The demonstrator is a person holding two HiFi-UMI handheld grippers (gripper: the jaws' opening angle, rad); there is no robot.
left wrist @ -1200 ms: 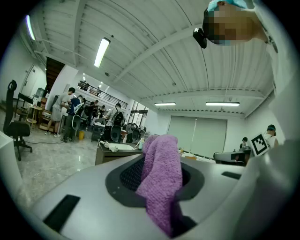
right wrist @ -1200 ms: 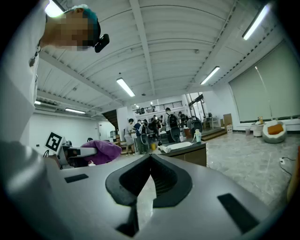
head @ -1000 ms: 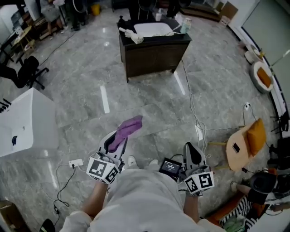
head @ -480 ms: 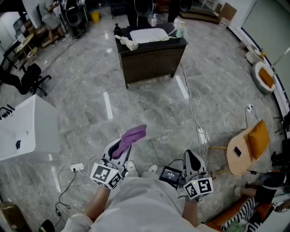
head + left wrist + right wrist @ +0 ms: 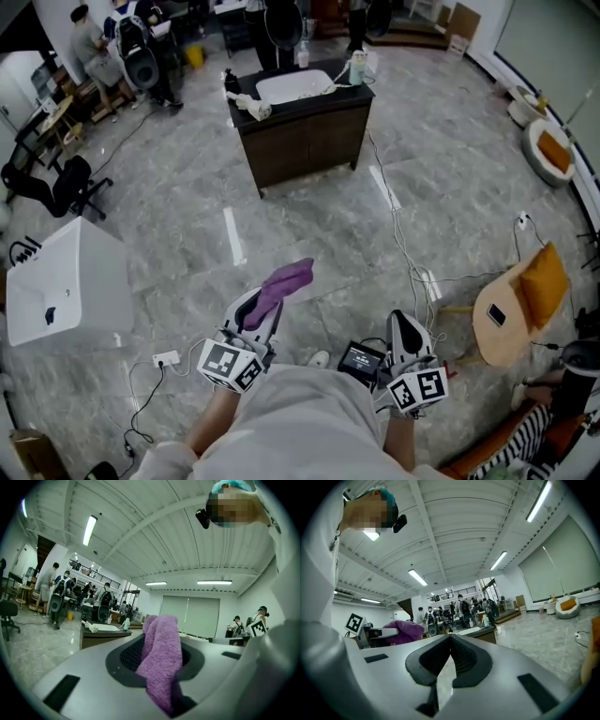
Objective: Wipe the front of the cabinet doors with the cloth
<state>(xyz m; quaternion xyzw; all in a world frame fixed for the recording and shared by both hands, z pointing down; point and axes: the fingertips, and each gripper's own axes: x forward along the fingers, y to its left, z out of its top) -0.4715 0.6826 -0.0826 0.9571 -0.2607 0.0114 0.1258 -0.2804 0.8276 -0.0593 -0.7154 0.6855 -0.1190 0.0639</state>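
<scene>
Cabinet of dark wood [image 5: 302, 141] stands well ahead, doors [image 5: 328, 137] facing me; my left gripper [image 5: 255, 307] clamps the purple terry cloth [image 5: 281, 283], my right gripper [image 5: 404, 329] is closed, empty.

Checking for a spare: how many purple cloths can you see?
1: the purple cloth is clamped in the left gripper, held above the floor, well short of the cabinet. Others may lie out of view.
</scene>
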